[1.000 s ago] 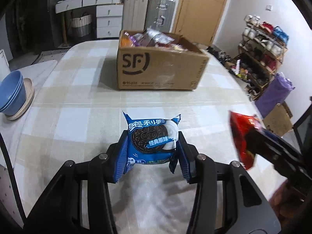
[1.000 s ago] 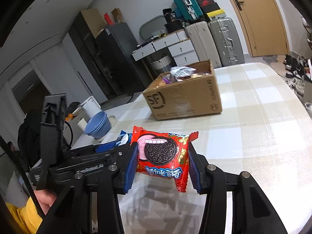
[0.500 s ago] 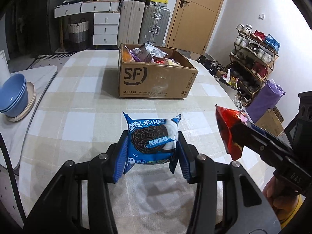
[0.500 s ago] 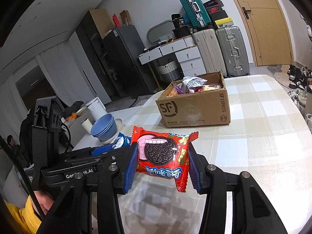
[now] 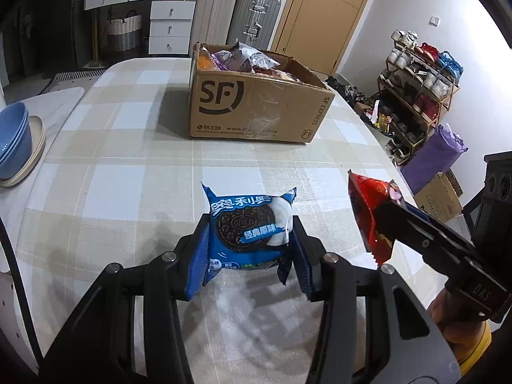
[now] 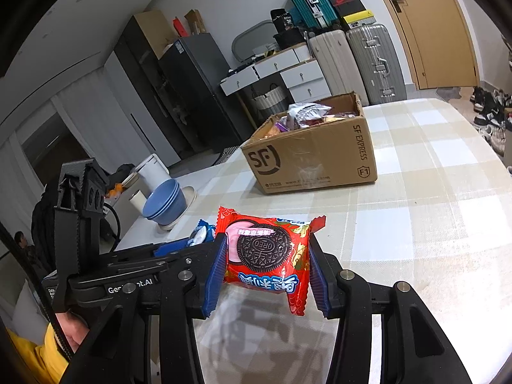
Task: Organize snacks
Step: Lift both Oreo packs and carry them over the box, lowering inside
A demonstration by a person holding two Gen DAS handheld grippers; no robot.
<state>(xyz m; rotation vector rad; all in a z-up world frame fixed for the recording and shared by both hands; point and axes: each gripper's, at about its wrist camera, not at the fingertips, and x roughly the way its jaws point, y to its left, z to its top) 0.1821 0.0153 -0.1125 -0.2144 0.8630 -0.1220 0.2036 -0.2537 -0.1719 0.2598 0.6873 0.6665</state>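
My worry is the slick wrappers: both packets are pinched only at their side edges, so a jolt on the way to the cardboard box [image 5: 256, 108] could let one slide out onto the worktop [image 5: 128, 166]. The box already looks heaped, so a drop could spill off. My left tongs [image 5: 249, 249] are closed to packet width on the blue Oreo packet [image 5: 249, 224], above the cloth. My right tongs [image 6: 265, 268] likewise clamp the red Oreo packet [image 6: 267, 256].
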